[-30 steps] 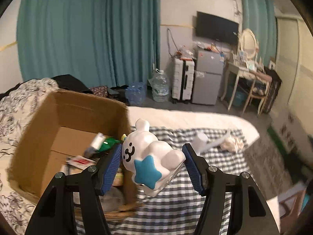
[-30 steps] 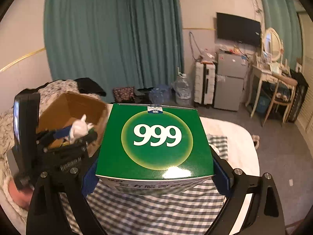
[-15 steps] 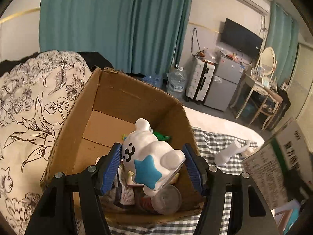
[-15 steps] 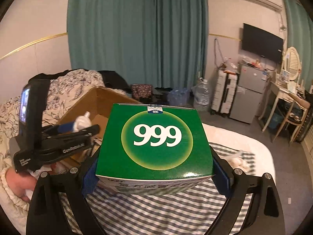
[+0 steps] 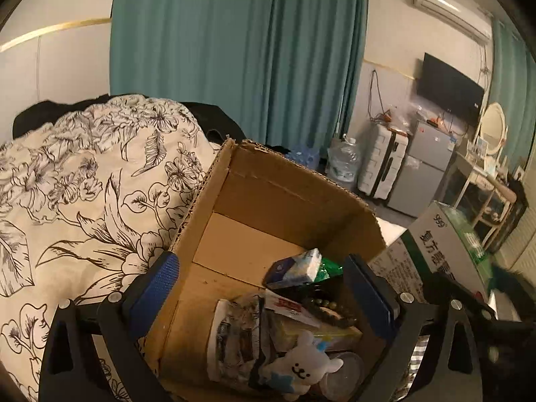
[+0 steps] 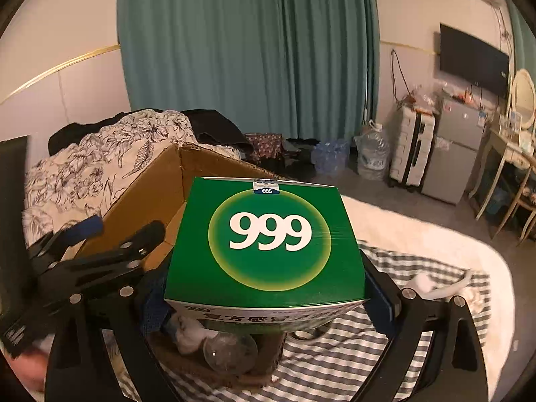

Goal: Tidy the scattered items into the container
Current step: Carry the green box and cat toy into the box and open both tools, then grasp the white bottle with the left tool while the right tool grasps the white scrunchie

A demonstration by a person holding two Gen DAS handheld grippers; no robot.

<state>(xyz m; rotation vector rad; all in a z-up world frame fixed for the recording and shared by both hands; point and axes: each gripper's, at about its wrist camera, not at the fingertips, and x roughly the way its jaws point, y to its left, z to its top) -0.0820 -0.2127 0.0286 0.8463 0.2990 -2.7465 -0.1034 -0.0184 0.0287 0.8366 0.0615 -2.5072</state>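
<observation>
Cardboard box [image 5: 284, 201] sits on my bed with its flaps up, pressed against the flowered quilt [image 5: 83, 174] on one side and standing on the striped blanket [image 6: 335, 361] near the bed's edge. Its near end is piled with things: the white bear toy [image 5: 301, 366] lies on top at the near wall, beside a clear round lid [image 5: 345, 373], a printed packet [image 5: 234, 338], a string of beads [image 5: 330, 308] and a blue tissue pack [image 5: 294, 268]; the far end shows bare cardboard floor. My left gripper [image 5: 268, 288] hangs over that pile with its jaws spread wide and nothing between them. My right gripper [image 6: 268, 296] clamps the green 999 medicine box [image 6: 268, 238] by its sides, holding it level just above the box's near corner. Beyond the bed stand teal curtains [image 6: 248, 50], a white suitcase [image 6: 412, 145] and a small fridge [image 6: 452, 147].
</observation>
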